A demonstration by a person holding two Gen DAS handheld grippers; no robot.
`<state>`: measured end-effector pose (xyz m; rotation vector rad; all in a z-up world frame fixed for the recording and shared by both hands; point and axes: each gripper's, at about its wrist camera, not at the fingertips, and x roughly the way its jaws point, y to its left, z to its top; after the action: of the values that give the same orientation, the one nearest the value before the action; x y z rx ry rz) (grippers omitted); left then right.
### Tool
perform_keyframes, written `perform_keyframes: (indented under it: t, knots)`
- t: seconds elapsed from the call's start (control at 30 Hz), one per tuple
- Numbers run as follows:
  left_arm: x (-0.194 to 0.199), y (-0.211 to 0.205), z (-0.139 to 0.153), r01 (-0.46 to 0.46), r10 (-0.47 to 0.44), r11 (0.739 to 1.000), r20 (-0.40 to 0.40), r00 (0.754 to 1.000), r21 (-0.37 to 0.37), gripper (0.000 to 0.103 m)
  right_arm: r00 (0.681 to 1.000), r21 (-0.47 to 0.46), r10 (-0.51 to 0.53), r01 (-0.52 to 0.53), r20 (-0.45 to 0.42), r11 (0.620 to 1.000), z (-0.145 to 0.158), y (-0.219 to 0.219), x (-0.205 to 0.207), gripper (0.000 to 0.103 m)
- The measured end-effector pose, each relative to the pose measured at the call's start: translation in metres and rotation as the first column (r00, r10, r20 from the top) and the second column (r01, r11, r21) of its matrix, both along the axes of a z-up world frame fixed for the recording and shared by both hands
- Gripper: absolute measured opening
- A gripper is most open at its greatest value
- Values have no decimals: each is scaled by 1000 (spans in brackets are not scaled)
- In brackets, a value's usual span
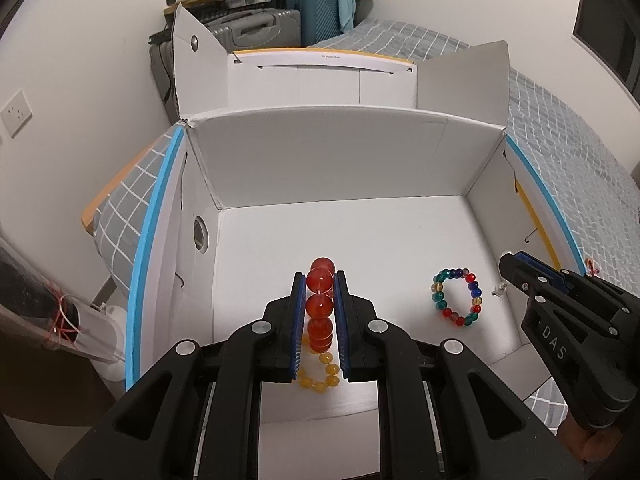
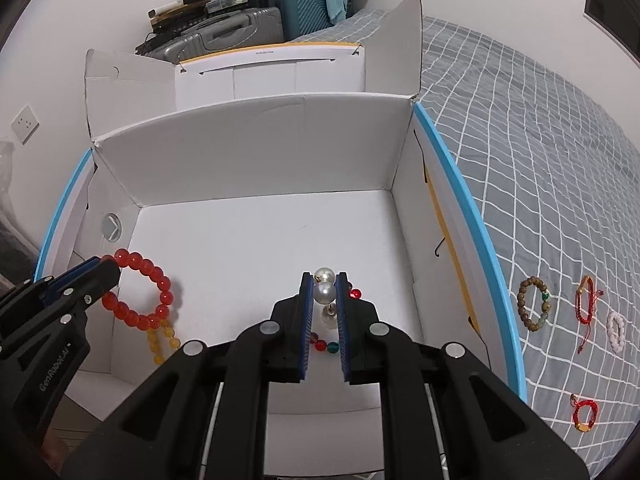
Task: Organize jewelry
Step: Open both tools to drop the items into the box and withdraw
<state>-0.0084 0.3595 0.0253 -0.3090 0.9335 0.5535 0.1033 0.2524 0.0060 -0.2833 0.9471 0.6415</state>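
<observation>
Left gripper: the left gripper (image 1: pixel 320 284) is pinching the red bead bracelet (image 1: pixel 320 304) between its blue pads; the red beads are running in a line down the gap and one bead is sticking out past the fingertips.
Red bracelet's place: it is hanging inside the white cardboard box (image 1: pixel 340 160), at the near left of the floor; from the right wrist view it is showing as a full ring (image 2: pixel 140 292) gripped on its left edge.
Right gripper: the right gripper (image 2: pixel 324 284) is clamping a pearl earring (image 2: pixel 324 290); one pearl is sitting between the pads and a second is peeking out just beyond the tips.
Yellow bead bracelet: it (image 1: pixel 320 372) is lying on the box floor under the red one, partly covered by the left fingers.
Multicoloured bead bracelet: it (image 1: pixel 456 298) is lying flat on the box floor at the right, near the right gripper's tips; in the right wrist view only a few beads are showing between and beside the fingers.
Hard to make out: whether the red bracelet is touching the floor or the yellow beads cannot be told.
Outside the box: a brown wooden bracelet (image 2: pixel 534 308), a red cord bracelet (image 2: pixel 586 304), a white bead bracelet (image 2: pixel 616 332) and another red cord bracelet (image 2: pixel 586 414) are lying on the grey checked bedspread (image 2: pixel 520 140), to the right of the box.
</observation>
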Motion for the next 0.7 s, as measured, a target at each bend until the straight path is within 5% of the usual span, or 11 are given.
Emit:
perform_keyframes:
  t: [0.1,0.17,0.37,0.5,0.7]
  knots:
    - [-3,-1,7,-15,15,1000,21,1000,15,18,1000,13,-6,6,-2,1000,3,-3,0,12]
    - [-5,-3,14,-26,25,999,33,999,34,24,1000,24,-6,6,7,1000,8,-6,-1,31]
    - [-12,-12,37,-41,35,997,89,995,65,53,997,83,-32,26,67,996,37,-28,-5,62]
    - [-12,-25,54,-45,32,996,145,989,83,85,990,103,-27,12,138,995,56,-53,-15,78]
    - [5,-62,69,-2,-17,994,184,983,105,96,974,128,-88,62,211,990,75,-105,-21,95]
